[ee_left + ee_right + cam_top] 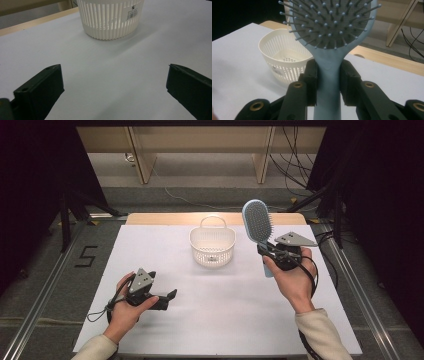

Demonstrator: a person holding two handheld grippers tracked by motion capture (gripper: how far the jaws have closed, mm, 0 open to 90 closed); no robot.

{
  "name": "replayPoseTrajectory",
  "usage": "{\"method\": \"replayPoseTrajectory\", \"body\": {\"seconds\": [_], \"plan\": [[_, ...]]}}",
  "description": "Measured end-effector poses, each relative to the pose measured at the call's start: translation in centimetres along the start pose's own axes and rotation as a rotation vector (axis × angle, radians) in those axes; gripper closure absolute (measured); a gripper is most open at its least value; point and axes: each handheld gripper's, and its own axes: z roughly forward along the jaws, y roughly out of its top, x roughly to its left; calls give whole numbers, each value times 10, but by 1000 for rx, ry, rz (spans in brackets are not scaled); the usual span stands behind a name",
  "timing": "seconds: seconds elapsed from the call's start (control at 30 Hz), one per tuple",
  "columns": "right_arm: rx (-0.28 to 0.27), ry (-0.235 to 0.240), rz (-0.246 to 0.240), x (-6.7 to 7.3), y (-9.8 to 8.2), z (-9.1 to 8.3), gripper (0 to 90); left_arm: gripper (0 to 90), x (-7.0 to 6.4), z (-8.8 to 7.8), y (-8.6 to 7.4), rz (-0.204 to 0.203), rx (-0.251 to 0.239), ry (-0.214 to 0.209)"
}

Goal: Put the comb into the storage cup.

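A light blue hairbrush (257,222) with a grey bristle pad stands upright in the air to the right of a white slatted basket (212,246). My right gripper (272,251) is shut on the brush's handle just under the head (328,72), with both pads against it. The basket (280,58) lies below and to the left of the brush and looks empty inside. My left gripper (167,299) rests low on the white table at the near left, open, with nothing between its jaws (113,85). It points toward the basket (110,20).
The white sheet (225,305) covers a wooden table whose far edge (165,218) shows behind the basket. Metal rails (45,285) run along both sides. Wooden furniture legs and cables (295,165) stand on the floor beyond.
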Motion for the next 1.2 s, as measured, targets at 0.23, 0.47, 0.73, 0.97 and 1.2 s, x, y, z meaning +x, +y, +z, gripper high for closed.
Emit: {"method": "replayPoseTrajectory", "body": {"seconds": [0.23,0.47,0.73,0.97,1.2], "plan": [[-11,-3,0,0,1,1,706,5,0,0,0,0,-1,0],[-14,-3,3,-1,1,3,706,5,0,0,0,-2,-1,-1],[-23,-4,4,-1,3,4,706,5,0,0,0,-1,0,-1],[-32,-6,6,-2,4,5,706,5,0,0,0,-2,-1,-1],[-37,-8,8,-2,5,6,706,5,0,0,0,-2,-1,-1]]}}
